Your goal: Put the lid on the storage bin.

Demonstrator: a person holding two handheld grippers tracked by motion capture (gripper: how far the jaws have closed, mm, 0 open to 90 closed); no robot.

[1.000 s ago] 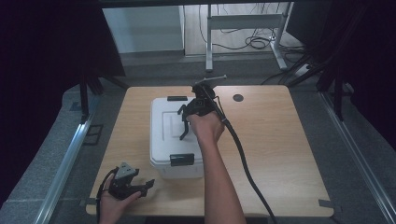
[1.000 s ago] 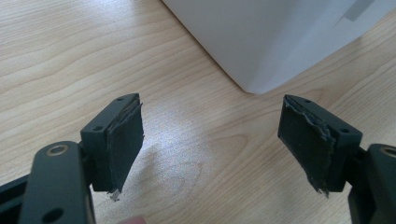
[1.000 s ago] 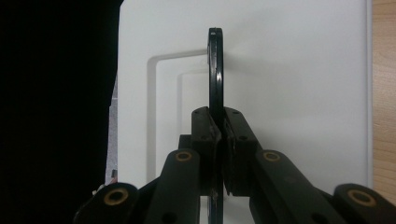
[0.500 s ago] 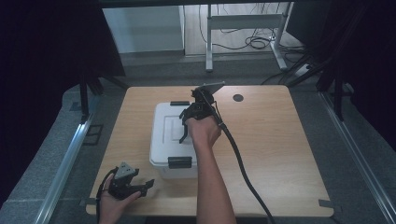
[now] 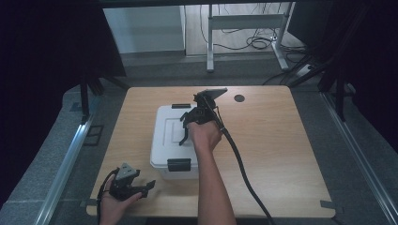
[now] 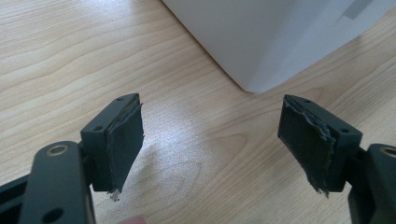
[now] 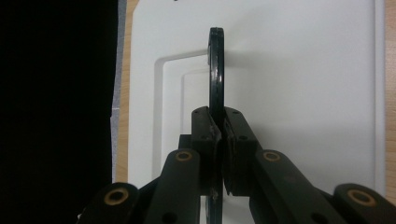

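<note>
Tongs of the right hand [image 7: 217, 135] were clenched on the black carry handle [image 7: 215, 70] of the white box [image 5: 171, 140], the handle standing on edge over the lid, its long axis running straight away from them. The box sat mid-surface [image 5: 281, 150]. The left tongs [image 6: 210, 140], released and empty, rested near the box's corner, farther from the handle.

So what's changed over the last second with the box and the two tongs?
The right tongs, clamped on the black handle of the white box's lid, have sunk a little toward the lid and edged nearer the person. The grip stayed shut. The left tongs stayed open at the table's near edge, and the box kept its place.
</note>
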